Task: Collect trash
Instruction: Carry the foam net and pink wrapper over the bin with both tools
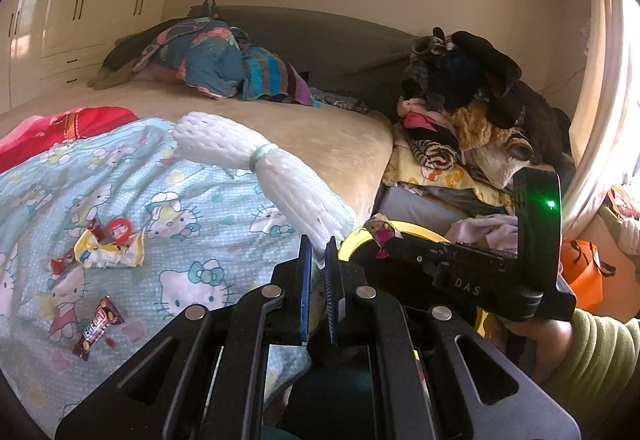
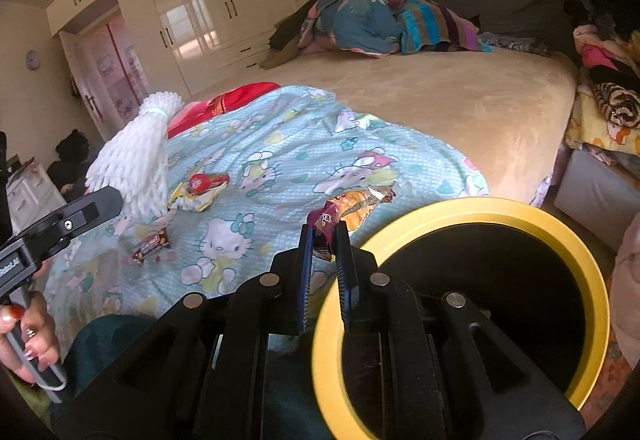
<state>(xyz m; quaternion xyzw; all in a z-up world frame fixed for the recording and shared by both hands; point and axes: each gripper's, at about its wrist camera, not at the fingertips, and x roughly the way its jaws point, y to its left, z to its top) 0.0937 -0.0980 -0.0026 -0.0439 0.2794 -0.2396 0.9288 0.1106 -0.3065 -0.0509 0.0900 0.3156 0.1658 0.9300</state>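
I am holding my left hand-held gripper (image 1: 319,252) clenched on the lower end of a white foam net sleeve (image 1: 256,163), which is sticking up toward 11 o'clock from the blue fingers above the bed. My right hand-held gripper (image 2: 325,236) is clenched on a crumpled purple and gold snack wrapper (image 2: 352,205), its loose end pointing toward 2 o'clock. The wrapper is hanging beside the rim of the yellow-rimmed black bin (image 2: 516,209), which is sitting at 4 o'clock from that gripper, at the edge of the bed. More trash is lying on the blue cartoon-cat blanket (image 1: 192,224): a yellow and white wrapper (image 1: 110,248) with a small red round lid (image 1: 120,228) touching it, and a brown chocolate bar wrapper (image 1: 96,326) nearer to me, at 6 o'clock from the yellow one. A pile of clothes (image 1: 212,55) is lying at the far end of the beige mattress (image 1: 320,127)
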